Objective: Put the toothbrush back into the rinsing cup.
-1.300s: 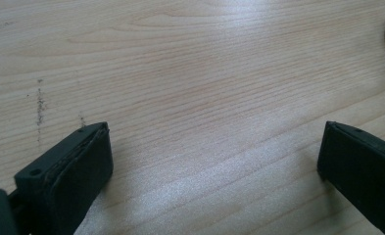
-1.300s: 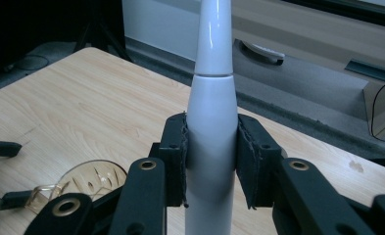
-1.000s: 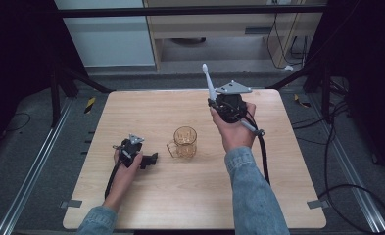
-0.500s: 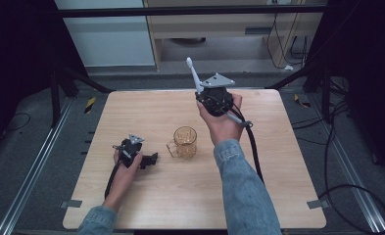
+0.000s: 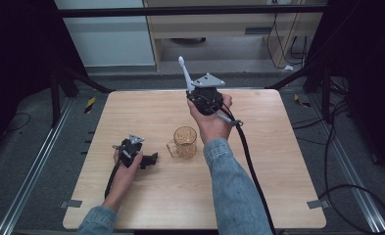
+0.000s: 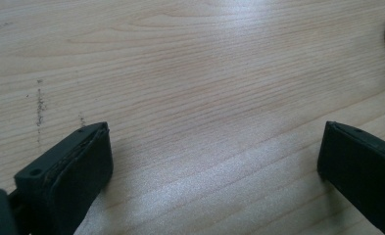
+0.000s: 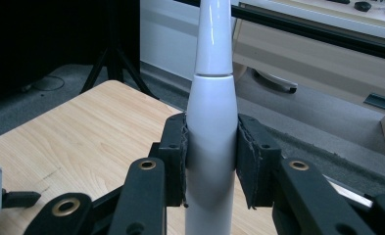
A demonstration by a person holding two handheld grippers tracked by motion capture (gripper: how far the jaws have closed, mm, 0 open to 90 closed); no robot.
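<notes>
1. The right gripper has carried the white toothbrush leftward over the far tabletop, nearer above the glass mug; probably heading to drop it in.
2. The right gripper's jaws pinch the toothbrush handle, brush end up and tilted.
3. The left gripper rests spread on the tabletop beside the mug, holding nothing.

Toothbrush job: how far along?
Done: the right gripper is shut on the white toothbrush, lifted off the table behind the glass mug. In hand: carrying it, head up. Left, likely: set it in the mug, which looks empty. The left gripper rests open on the table beside the mug.
</notes>
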